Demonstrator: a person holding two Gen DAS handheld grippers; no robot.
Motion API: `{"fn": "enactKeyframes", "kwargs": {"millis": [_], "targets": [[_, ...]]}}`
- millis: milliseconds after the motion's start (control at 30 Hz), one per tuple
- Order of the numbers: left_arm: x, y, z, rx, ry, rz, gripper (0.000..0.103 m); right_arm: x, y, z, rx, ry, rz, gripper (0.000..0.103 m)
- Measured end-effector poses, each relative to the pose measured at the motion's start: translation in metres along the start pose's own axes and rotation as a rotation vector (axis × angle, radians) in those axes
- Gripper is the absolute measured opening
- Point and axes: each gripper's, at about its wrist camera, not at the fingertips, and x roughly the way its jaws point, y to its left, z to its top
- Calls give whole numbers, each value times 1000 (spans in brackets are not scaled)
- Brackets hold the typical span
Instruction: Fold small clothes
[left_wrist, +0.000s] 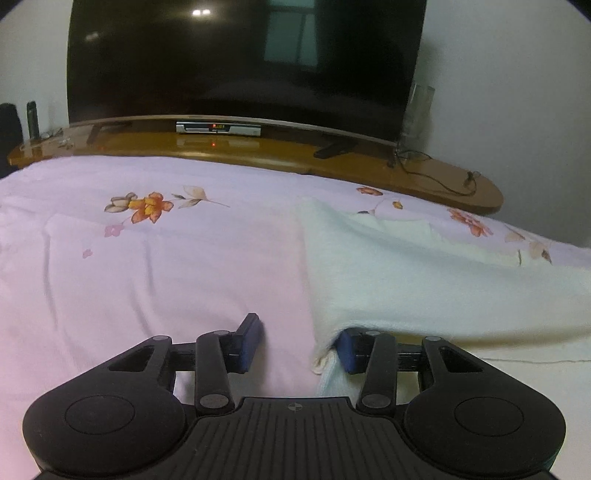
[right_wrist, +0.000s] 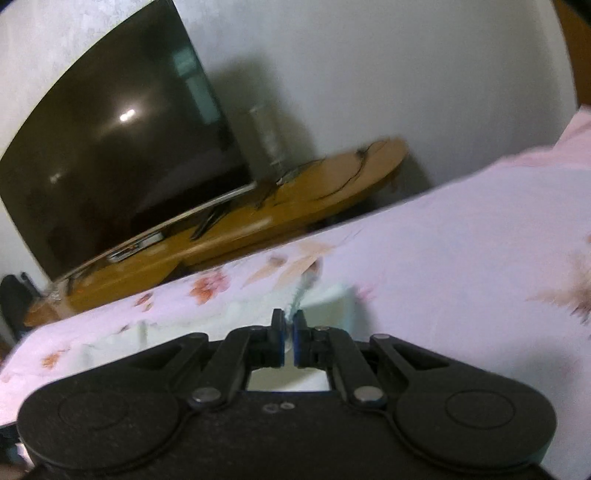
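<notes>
We have a small white cloth (left_wrist: 424, 280), fleecy like a little towel or baby garment, lying on the pink floral bedsheet (left_wrist: 147, 266) and filling the right half of the left wrist view. It looks light, soft and limp, so we expect it to sag and crease wherever it is lifted, and its corners and hems look like the places to take hold. In the left wrist view the left gripper (left_wrist: 299, 343) has its jaws released and standing apart; the right-hand jaw is tucked under the cloth's near corner at lower centre, the other rests on bare sheet, and nothing is pinched. In the right wrist view, which is blurred, the right gripper (right_wrist: 289, 338) has its jaws clenched on a thin edge of the same cloth at centre frame. The bed gives a padded, slightly wrinkled surface, so folds may not press flat. Beyond it, in the upper part of both views, a dark television (left_wrist: 240, 62) stands on a glossy wooden stand (left_wrist: 406, 173) against a white wall.
</notes>
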Motion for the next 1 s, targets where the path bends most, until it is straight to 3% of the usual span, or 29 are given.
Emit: {"fn": "enactKeyframes", "kwargs": {"millis": [67,167,300,400,533,667,867,933,1000], "targets": [[-1,4,1,-25,3,-17,45,13,-9,-10,19,88,8,5],[-1,9,1,-37,7,-37,45,3,-10,-14,44,56,57,5],[1,11,3,-46,14,-30,45,-6,-2,-11,10,29,50,5],[0,10,3,-52,17,-24,45,3,-7,-22,-8,97,2,5],[0,15,2,-47,18,-49,45,-11,1,-26,-36,56,24,5],[1,14,5,-43,31,-46,45,4,-1,-30,-43,103,-14,5],[1,20,5,-42,43,-69,45,-17,5,-34,-49,53,21,5],[2,18,5,-32,46,-65,45,-10,11,-38,-108,87,-26,5],[0,18,6,-15,58,-62,45,-2,4,-42,-84,100,-23,5]]}}
